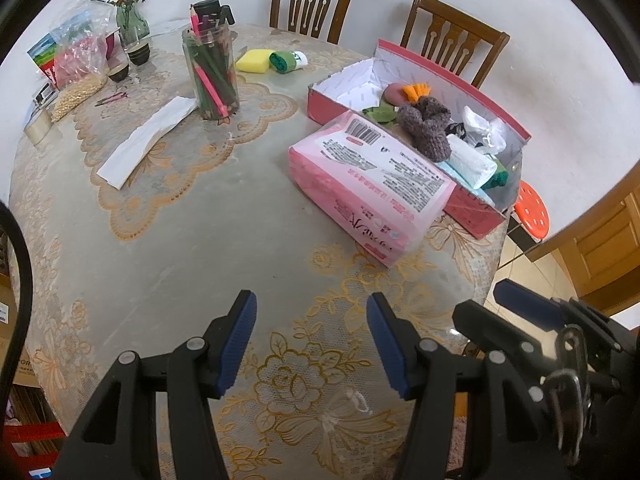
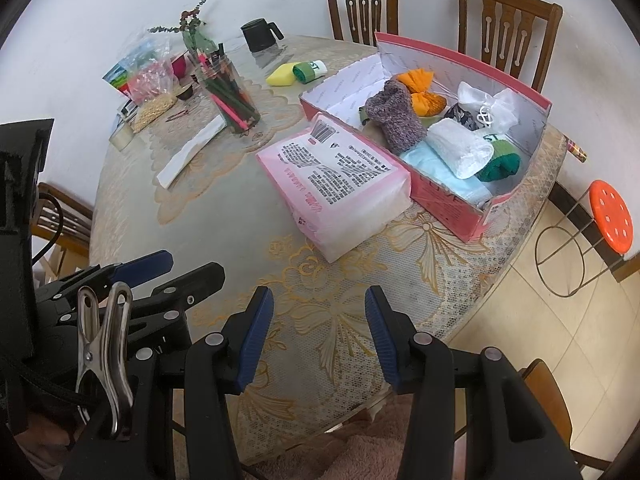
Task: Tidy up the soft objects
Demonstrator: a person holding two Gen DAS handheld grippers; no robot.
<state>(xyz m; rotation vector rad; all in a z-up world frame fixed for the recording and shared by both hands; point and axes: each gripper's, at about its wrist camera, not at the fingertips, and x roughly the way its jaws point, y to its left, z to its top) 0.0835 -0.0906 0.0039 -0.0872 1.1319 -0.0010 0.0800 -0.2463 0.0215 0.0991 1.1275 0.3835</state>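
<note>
Pink box (image 2: pixel 472 216) holds knitted sock (image 2: pixel 394 122), white towel (image 2: pixel 460 148) (orange cloths behind); both tongs (image 1: pixel 311 344) (image 2: pixel 319 336) wide, empty.

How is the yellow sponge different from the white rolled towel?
The yellow sponge is bright yellow and blocky; the white rolled towel is white and rolled up. The sponge lies out on the table, but the towel sits inside the pink box, on other soft things. Neither is held by a gripper.

White wall (image 2: pixel 100 8), 2 wooden chairs (image 2: pixel 362 4), tiled floor (image 2: pixel 560 340)
</note>
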